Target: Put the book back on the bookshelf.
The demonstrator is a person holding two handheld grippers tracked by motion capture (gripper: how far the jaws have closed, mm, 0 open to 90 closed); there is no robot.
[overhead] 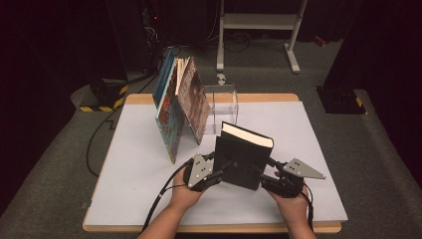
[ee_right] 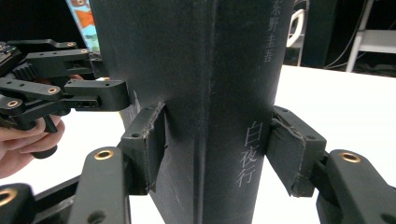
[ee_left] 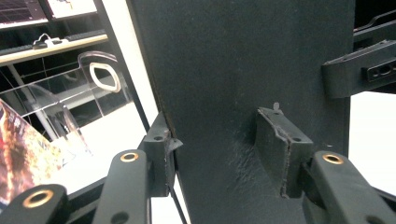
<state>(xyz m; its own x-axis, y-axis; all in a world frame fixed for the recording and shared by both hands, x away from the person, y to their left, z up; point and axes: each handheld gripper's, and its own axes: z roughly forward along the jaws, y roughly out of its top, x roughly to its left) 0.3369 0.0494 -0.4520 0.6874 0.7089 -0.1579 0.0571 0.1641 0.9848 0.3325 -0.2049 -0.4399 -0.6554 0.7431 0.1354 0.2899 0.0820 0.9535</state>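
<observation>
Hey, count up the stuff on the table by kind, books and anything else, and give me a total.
Black book, held upright: 1
Picture books, leaning together: it looks like 3
Clear acrylic book stand: 1
Total: 5

Worktop [overhead: 129, 169]: pale grey surface on a wooden board, centre of frame. Resting on it: picture books [overhead: 176, 107] leaning together at upper left, a clear acrylic stand [overhead: 224, 107] just right of them, a black book [overhead: 244, 155] upright at centre.
</observation>
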